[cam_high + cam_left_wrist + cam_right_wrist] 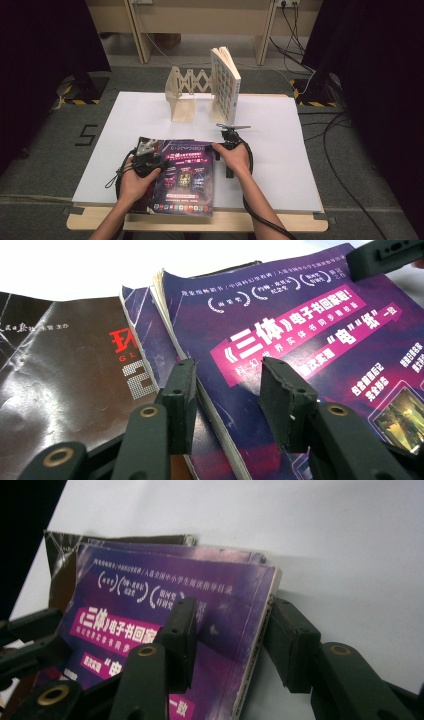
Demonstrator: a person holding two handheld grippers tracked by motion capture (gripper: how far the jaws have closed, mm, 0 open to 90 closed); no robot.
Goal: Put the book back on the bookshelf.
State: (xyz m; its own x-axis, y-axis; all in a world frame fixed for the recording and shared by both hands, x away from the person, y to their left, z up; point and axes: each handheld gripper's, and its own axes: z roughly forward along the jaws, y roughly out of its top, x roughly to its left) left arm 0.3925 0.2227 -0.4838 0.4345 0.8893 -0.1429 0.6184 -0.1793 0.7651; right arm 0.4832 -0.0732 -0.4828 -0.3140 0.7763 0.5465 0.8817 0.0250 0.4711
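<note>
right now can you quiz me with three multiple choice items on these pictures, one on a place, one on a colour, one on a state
1. Where does the upright book stand?
A. in the wooden rack at the far side of the white sheet
B. on the floor
C. under the person's hands

2. What colour is the top book near the person?
A. green
B. purple
C. yellow

3. How does the right gripper stand at that book?
A. jaws either side of its edge
B. lifted high above the rack
C. clamped on the rack

Answers: 1 A, the high view shows it in the rack. 2 B, its cover is purple. 3 A, one jaw lies over the cover, the other past the edge.
</note>
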